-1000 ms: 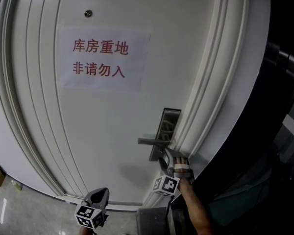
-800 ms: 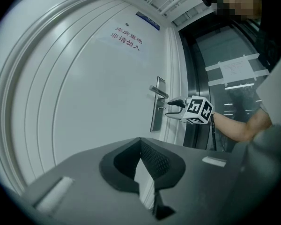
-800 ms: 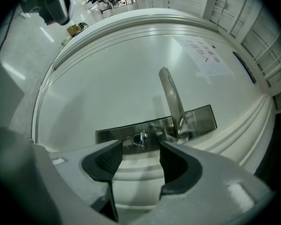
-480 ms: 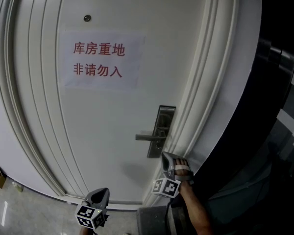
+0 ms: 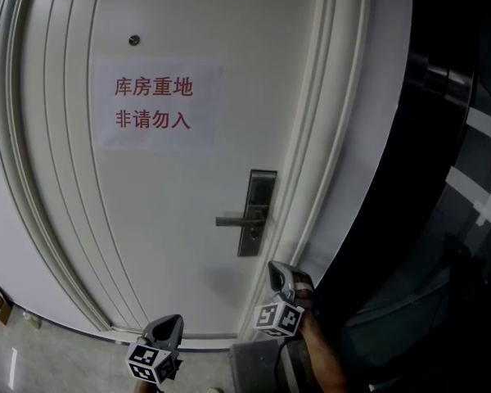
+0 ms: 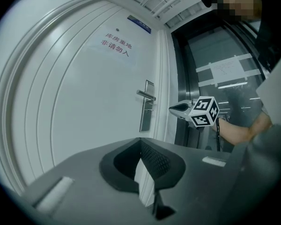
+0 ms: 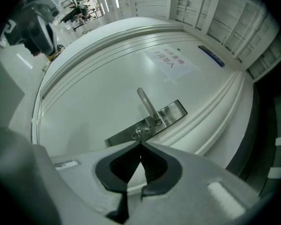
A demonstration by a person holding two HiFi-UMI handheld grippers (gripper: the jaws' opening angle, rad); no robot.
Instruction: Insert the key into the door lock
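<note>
Right claw [image 7: 140, 143] clenched on nothing, lock plate [image 7: 147, 123] and handle [image 7: 147, 104] ahead of its tips, not touching, left claw [image 6: 140, 140] clenched empty, white door [image 6: 84, 102] ahead

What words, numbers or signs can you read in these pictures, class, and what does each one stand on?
"库房重地": upper line, red print on the white paper sign stuck to the door.
"非请勿入": lower line of the same paper sign.
Blue plate above the door: too small to read.
White sheet on the glass panel: too blurred to read.
</note>
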